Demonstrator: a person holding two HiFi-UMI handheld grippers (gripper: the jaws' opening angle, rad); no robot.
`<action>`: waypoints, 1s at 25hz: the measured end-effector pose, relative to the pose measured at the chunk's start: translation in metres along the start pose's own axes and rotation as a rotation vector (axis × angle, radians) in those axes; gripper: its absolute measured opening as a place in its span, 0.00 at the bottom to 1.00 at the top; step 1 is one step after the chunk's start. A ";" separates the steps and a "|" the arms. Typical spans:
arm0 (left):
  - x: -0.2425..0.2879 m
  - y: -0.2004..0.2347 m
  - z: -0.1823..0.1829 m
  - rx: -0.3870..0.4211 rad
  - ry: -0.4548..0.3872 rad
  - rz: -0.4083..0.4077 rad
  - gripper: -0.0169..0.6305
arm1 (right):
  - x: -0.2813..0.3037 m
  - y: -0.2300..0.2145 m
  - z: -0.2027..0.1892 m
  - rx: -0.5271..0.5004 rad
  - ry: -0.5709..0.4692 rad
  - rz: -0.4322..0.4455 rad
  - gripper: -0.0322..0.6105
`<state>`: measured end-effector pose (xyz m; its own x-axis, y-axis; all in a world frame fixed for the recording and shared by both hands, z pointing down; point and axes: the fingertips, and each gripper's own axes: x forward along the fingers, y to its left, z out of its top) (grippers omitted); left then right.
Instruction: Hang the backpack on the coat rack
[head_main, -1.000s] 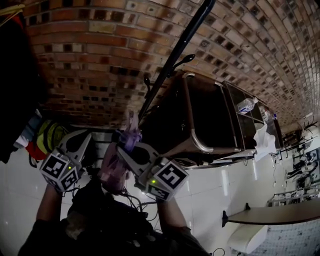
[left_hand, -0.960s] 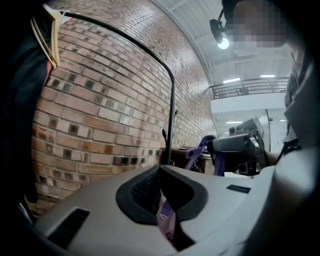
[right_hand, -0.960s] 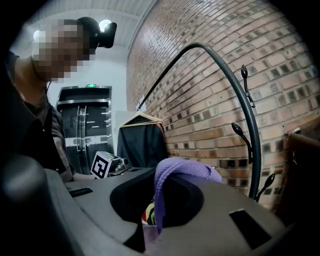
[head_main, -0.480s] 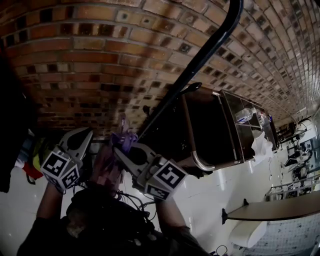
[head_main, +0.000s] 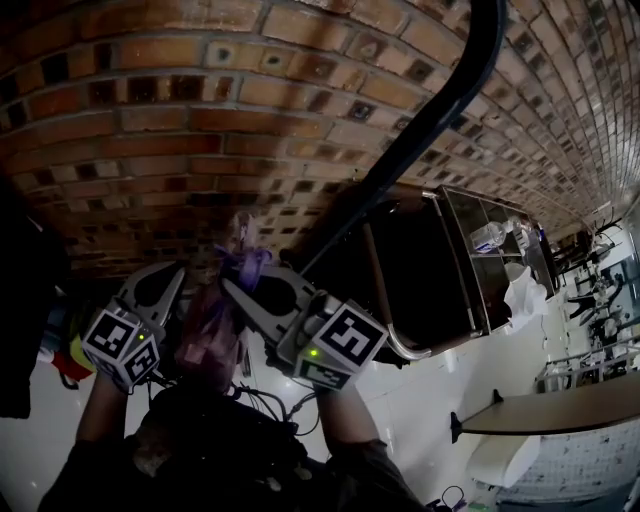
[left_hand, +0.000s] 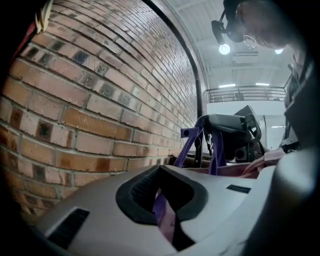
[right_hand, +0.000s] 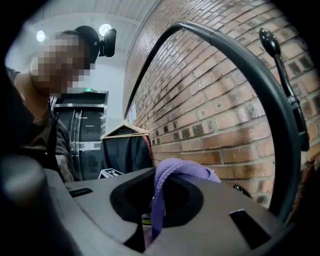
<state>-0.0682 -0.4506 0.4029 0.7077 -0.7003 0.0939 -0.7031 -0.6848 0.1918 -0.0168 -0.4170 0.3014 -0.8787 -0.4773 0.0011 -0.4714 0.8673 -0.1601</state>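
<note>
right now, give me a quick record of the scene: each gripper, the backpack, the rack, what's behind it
left gripper: shut on purple strap
right gripper: shut on purple top loop
backpack: pinkish, carried between both grippers
coat rack: black pole, right of the grippers in the head view
hook: bare, backpack not yet on it
behind: brick wall

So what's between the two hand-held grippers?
The pink backpack hangs there, between the left hand-held gripper and the right hand-held gripper, each shut on one of its purple straps; the head view shows it.
</note>
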 end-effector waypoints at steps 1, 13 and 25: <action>0.002 0.002 0.002 0.000 0.002 -0.001 0.05 | 0.001 -0.005 0.005 -0.004 -0.003 -0.005 0.09; 0.017 0.011 -0.006 0.002 0.034 -0.032 0.05 | -0.040 -0.039 0.027 -0.008 -0.086 -0.165 0.09; 0.017 0.003 -0.014 -0.007 0.046 -0.059 0.05 | -0.070 -0.051 -0.019 0.181 -0.177 -0.247 0.09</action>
<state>-0.0574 -0.4614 0.4186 0.7507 -0.6483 0.1271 -0.6593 -0.7232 0.2055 0.0677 -0.4251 0.3277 -0.7059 -0.7002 -0.1072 -0.6328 0.6914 -0.3487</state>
